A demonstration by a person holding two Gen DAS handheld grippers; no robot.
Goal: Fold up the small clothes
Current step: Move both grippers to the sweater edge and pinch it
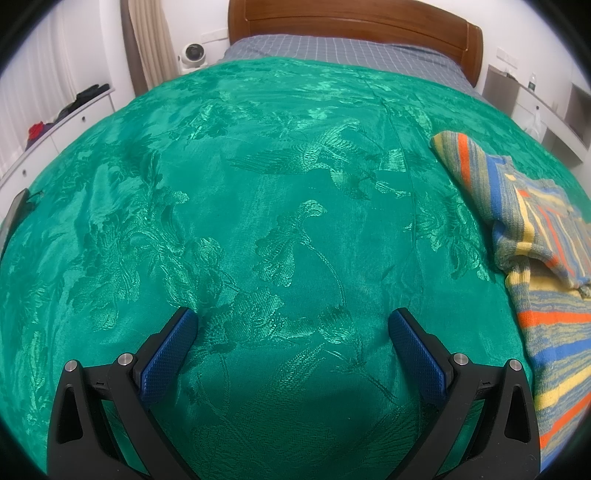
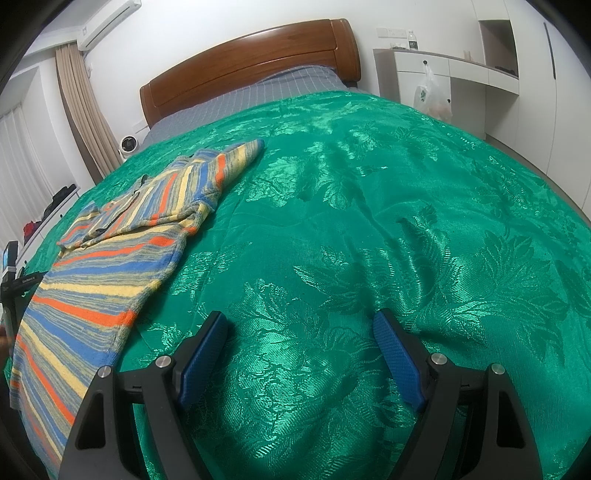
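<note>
A small striped knit top in orange, blue, yellow and grey lies flat on the green bedspread, at the right edge of the left wrist view. In the right wrist view the same top lies at the left, one sleeve stretched toward the headboard. My left gripper hovers open over bare bedspread, left of the top, with nothing between its blue pads. My right gripper is open too, over bare bedspread just right of the top's lower hem, holding nothing.
A wooden headboard and grey checked sheet lie at the far end. White drawers stand left of the bed with a small fan; white cabinets with a hanging plastic bag stand right. A black device sits at the left edge.
</note>
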